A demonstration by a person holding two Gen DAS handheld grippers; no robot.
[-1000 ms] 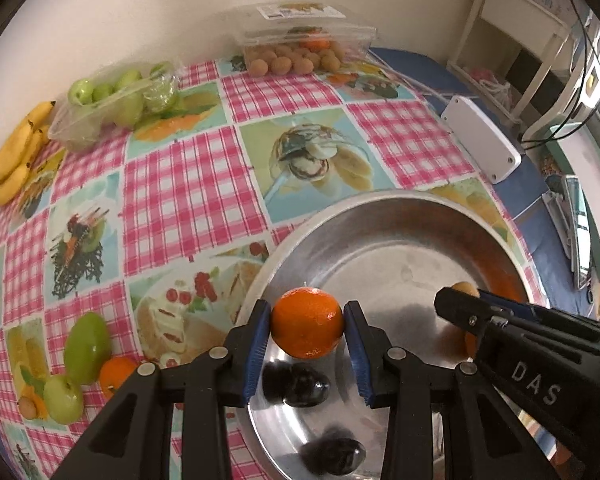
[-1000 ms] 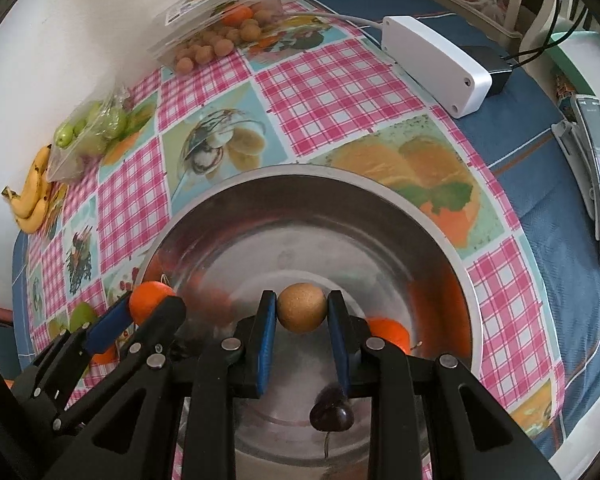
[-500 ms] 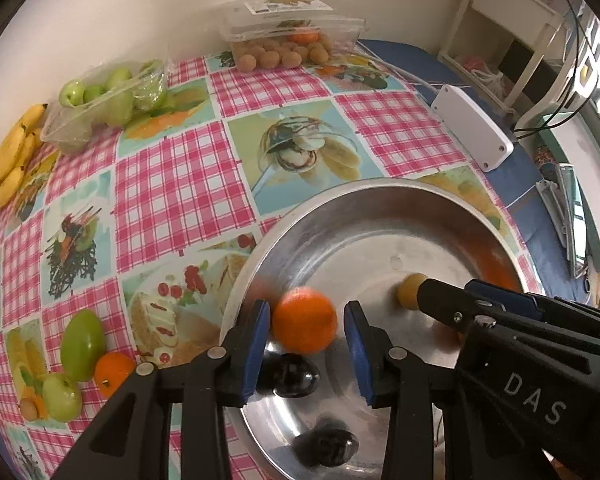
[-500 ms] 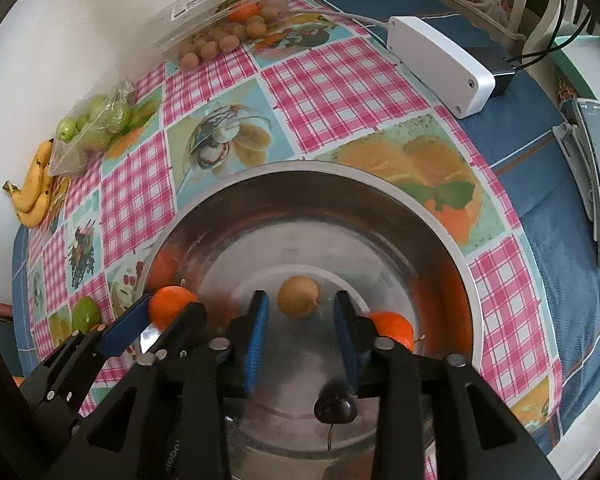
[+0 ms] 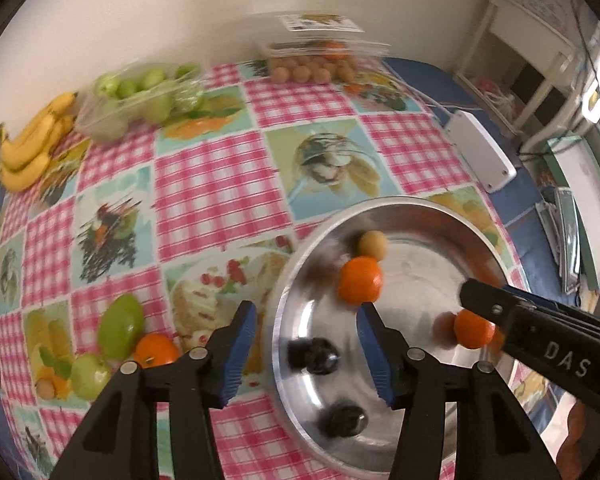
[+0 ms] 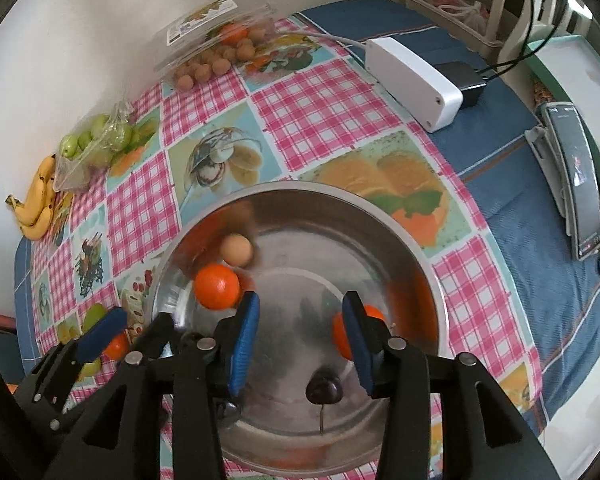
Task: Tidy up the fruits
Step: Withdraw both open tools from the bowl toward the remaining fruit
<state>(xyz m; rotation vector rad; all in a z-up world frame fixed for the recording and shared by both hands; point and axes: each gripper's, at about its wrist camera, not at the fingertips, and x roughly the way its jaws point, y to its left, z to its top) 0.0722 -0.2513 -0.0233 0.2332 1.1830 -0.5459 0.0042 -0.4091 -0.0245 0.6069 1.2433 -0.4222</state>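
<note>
A steel bowl holds an orange tangerine, a small tan fruit, a second tangerine and dark plums. My left gripper hangs over the bowl's left rim, jaws opening, nothing between them. Over the bowl's middle, my right gripper is opening too, with empty jaws. Both released fruits lie loose at the bowl's far left side.
On the checked tablecloth lie green pears and a tangerine left of the bowl, bananas, a bag of green fruit and a clear box of tan fruit at the back. A white box and a phone lie right.
Both grippers let go and opened wider while lifting. The tangerine dropped from the left jaws and the tan fruit from the right; both rolled to the bowl's far left side.
</note>
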